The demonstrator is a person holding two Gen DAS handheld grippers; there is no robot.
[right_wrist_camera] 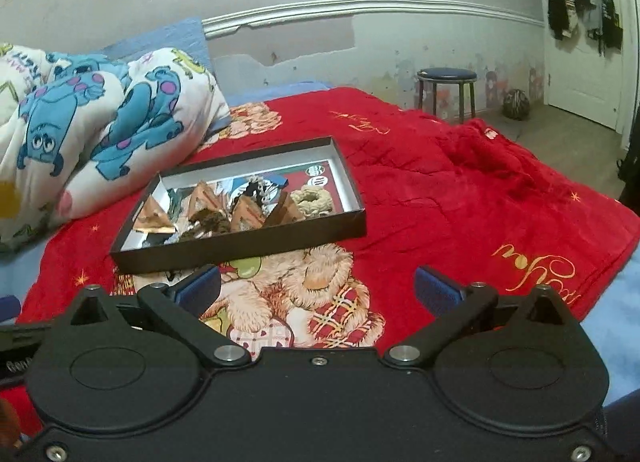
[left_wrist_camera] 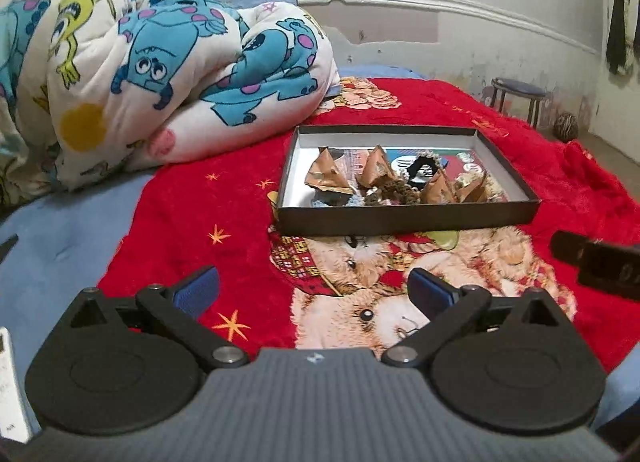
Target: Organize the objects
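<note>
A shallow black box [left_wrist_camera: 404,219] [right_wrist_camera: 240,252] lies on the red blanket [left_wrist_camera: 224,198] [right_wrist_camera: 460,198]. It holds several tan folded paper pyramids [left_wrist_camera: 376,170] [right_wrist_camera: 246,211], brown crocheted pieces [left_wrist_camera: 396,192] [right_wrist_camera: 208,222], a beige yarn ring [right_wrist_camera: 312,200] and printed cards. My left gripper [left_wrist_camera: 314,292] hangs open over the blanket's teddy-bear print, short of the box, with nothing between its blue pads. My right gripper [right_wrist_camera: 318,290] is also open and empty, just in front of the box's near wall. A dark part of the right gripper [left_wrist_camera: 596,262] shows at the left wrist view's right edge.
A rolled cartoon-print comforter [left_wrist_camera: 160,74] [right_wrist_camera: 92,134] lies left of the box. A light blue sheet [left_wrist_camera: 56,246] borders the blanket. A white remote [left_wrist_camera: 10,386] is at the lower left. A stool [right_wrist_camera: 446,92], a ball [right_wrist_camera: 516,104] and a door stand beyond the bed.
</note>
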